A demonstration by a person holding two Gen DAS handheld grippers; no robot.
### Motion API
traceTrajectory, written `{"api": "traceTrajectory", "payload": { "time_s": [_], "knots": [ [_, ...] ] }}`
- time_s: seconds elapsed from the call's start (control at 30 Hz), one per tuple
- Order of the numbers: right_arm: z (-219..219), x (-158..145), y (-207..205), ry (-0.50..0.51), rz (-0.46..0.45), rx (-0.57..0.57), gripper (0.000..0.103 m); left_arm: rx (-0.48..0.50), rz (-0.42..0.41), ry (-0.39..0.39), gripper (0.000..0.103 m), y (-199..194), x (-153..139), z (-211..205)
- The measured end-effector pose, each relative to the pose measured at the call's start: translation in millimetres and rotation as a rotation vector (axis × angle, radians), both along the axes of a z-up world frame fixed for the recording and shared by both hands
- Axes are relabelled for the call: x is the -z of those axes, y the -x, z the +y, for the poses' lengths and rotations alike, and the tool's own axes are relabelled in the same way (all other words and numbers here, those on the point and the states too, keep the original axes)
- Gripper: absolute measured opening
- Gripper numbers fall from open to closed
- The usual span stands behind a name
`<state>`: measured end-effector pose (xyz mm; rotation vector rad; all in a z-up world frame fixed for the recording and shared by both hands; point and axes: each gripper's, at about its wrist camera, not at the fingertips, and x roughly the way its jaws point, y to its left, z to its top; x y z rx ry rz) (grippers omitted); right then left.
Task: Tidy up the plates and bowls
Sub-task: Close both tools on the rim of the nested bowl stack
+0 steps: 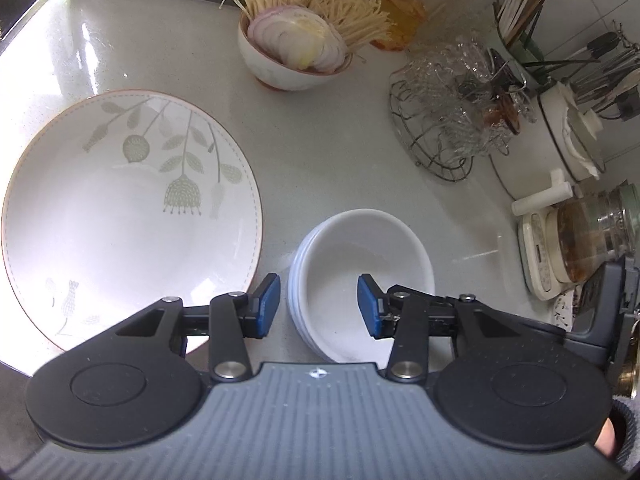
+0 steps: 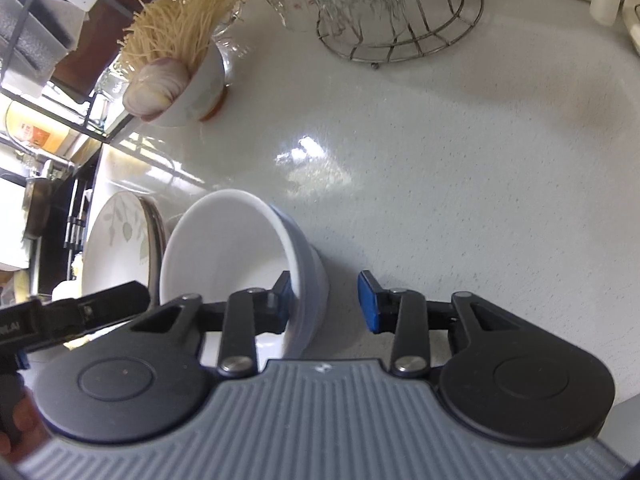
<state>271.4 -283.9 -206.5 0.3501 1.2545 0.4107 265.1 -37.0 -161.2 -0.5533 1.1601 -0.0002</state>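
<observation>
While the left gripper hangs over the grey counter, its jaws stand apart and straddle the near-left rim of the stack of white bowls; one blue pad sits outside the rim, the other above the bowl's inside, neither pressing. Stack is several bowls nested, upright on the counter. Just left of it lies the large floral plate, flat, close beside the stack but whether they touch cannot be told. Farther back: bowl with sliced onion and dry noodles, a red-lidded jar, a wire rack of glasses, a utensil holder. The other gripper's body shows at the right edge.

Right wrist view: right gripper also straddles the white bowls' wall, left pad inside the bowl, right pad outside with clear counter showing between pad and wall. Jaws open, not clamped. Floral plate sits behind the bowls at left. Onion bowl and wire rack farther back.
</observation>
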Motion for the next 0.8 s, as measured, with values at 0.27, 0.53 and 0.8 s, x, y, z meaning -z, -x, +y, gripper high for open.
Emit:
{"api": "traceTrajectory", "payload": {
  "time_s": [0.27, 0.53, 0.8],
  "knots": [
    [-2, 4, 1, -0.048, 0.036, 0.012, 0.023, 0.051, 0.022, -0.028, 0.048, -9, 8, -22],
    [-15, 7, 4, -0.058, 0.041, 0.019, 0.011, 0.082, 0.029, -0.052, 0.048, -14, 11, -37],
    [-40, 3, 11, -0.014, 0.006, 0.053, 0.011, 0.140, 0.050, -0.031, 0.048, -28, 23, -57]
  ]
}}
